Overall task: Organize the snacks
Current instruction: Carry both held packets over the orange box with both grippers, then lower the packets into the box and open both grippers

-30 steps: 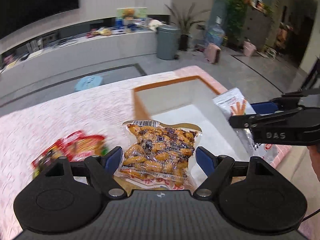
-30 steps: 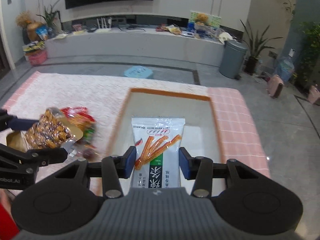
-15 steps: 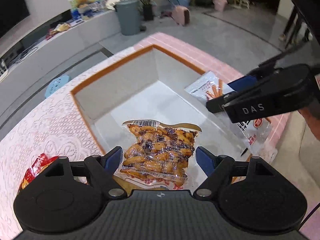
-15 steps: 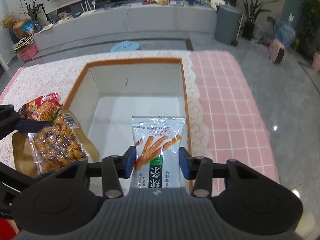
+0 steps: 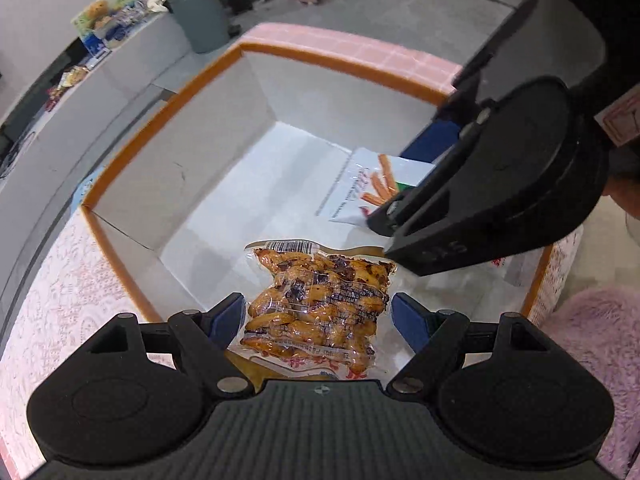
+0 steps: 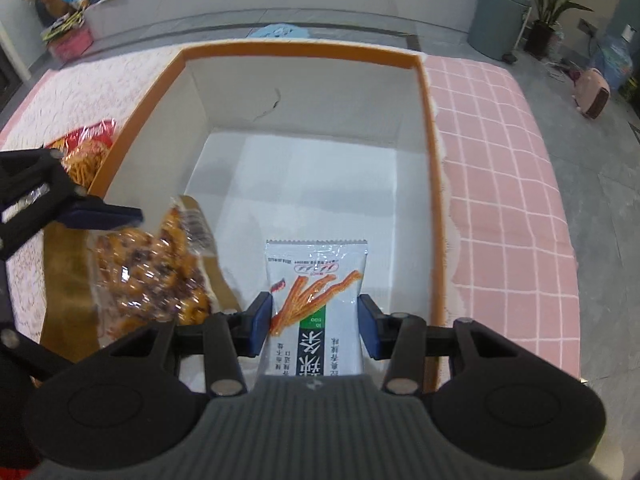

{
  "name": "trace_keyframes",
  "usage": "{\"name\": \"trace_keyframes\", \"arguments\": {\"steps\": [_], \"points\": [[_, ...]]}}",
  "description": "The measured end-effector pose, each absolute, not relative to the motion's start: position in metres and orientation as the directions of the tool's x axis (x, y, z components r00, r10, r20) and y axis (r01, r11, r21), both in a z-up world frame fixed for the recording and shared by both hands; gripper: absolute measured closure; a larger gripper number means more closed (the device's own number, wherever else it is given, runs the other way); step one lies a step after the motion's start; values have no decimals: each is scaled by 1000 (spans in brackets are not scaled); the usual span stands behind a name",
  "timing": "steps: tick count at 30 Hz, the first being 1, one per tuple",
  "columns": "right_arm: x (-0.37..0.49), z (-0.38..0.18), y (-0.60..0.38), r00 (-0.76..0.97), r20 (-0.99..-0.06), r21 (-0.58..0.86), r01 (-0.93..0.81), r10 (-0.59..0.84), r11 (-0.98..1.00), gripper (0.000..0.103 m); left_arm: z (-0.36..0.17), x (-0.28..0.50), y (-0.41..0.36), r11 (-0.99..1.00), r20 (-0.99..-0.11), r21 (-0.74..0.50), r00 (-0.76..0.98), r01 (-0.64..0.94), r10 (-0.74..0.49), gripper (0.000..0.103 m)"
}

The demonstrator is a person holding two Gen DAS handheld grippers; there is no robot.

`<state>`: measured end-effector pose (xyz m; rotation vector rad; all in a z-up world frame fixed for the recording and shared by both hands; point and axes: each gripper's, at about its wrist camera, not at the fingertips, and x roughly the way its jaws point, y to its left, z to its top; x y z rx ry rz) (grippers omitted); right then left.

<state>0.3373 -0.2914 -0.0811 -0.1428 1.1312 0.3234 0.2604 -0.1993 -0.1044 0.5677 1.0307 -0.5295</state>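
The left gripper clamps a clear pack of glazed brown snacks by its side edges, so the jaws stand wide because the pack is wide. The right gripper grips a white pouch of orange sticks the same way, at a narrower span. Both point steeply down, each packet hanging inside the box, a white carton with an orange rim, above its bare floor; judging by that, the step is setting the two down side by side. On the lace cloth left of the box a red packet waits, likely next
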Motion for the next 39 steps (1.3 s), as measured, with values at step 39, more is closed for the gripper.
{"name": "trace_keyframes", "arguments": {"steps": [39], "points": [[335,-74,-284,346,-924,63,-287,165,956,56,-92,255,-169,807,-858,62,444,588,-258,0]]}}
